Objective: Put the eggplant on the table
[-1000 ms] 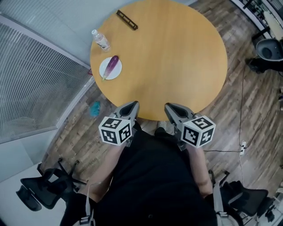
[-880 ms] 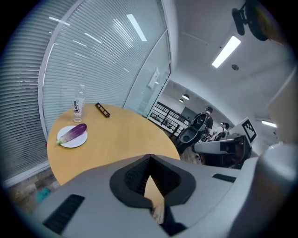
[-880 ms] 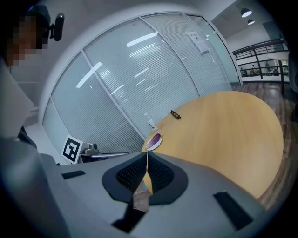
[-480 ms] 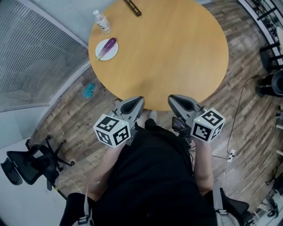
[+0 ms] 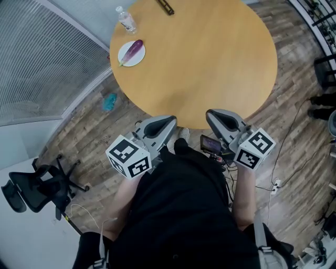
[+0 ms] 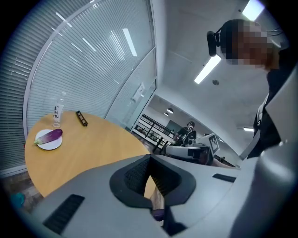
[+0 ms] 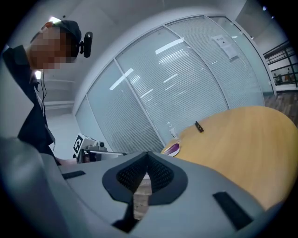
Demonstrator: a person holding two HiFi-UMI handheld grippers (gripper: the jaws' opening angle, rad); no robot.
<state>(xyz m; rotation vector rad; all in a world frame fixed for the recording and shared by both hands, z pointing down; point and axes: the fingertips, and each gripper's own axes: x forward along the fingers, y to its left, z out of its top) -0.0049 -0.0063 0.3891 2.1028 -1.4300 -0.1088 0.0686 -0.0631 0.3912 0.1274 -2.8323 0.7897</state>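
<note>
A purple eggplant (image 5: 132, 51) lies on a small white plate (image 5: 126, 59) near the far left edge of the round wooden table (image 5: 210, 58). In the left gripper view the eggplant (image 6: 51, 135) is far off to the left; in the right gripper view the eggplant (image 7: 172, 148) shows just past the jaws. My left gripper (image 5: 171, 122) and right gripper (image 5: 211, 115) hang side by side before the table's near edge, both shut and empty, pointing toward the table. Neither is close to the plate.
A clear water bottle (image 5: 126, 21) and a dark bar (image 5: 166, 7) stand beyond the plate. A glass wall with blinds (image 5: 42, 63) runs along the left. On the wooden floor lie a teal object (image 5: 109, 101), a black office chair (image 5: 31, 189) and cables (image 5: 278, 178).
Both grippers have risen a little, still held before the table's near edge, and tipped more level. The head view has shifted, so the plate sits higher in it. The jaws stayed shut.
</note>
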